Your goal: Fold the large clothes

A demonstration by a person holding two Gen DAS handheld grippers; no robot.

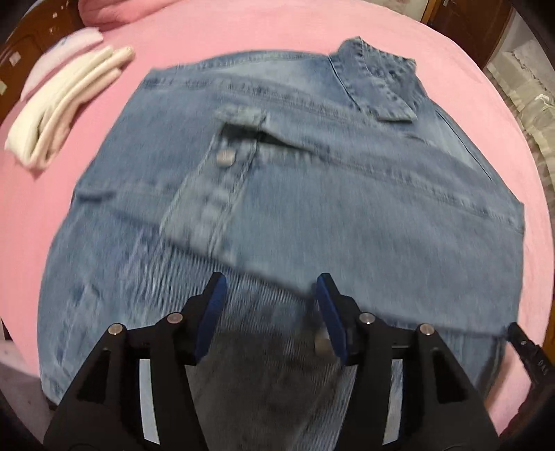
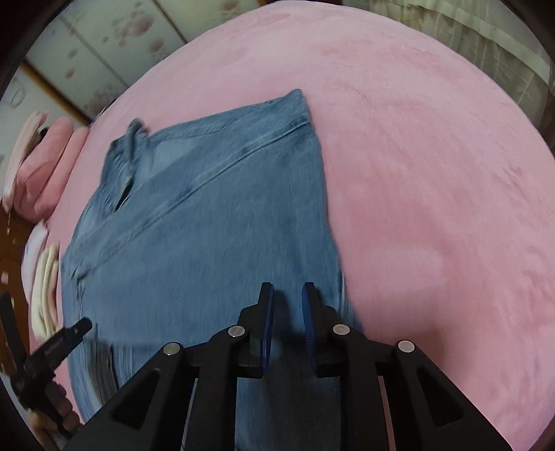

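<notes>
- Left wrist view, far left: a folded cream garment lies on the pink bed cover, well apart from the denim, with a pale pink folded piece just behind it
- Centre of that view: the denim jacket lies spread flat on the bed cover, a sleeve with a buttoned cuff folded across its body and the collar toward the far right corner
- Bottom of that view: the left tool hangs above the near part of the jacket, its blue-padded jaws wide apart with only cloth below them and nothing pinched; the picture is blurred
- Lower right edge: a tip of the right tool shows beside the jacket's hem
- Right wrist view, left edge: pink pillows and the cream garment sit past the jacket, and the left tool shows in a hand
- Bottom centre: the right tool is over the jacket's right edge, jaws a narrow gap apart, no cloth seen between the pads
- Right side: bare pink bed cover
</notes>
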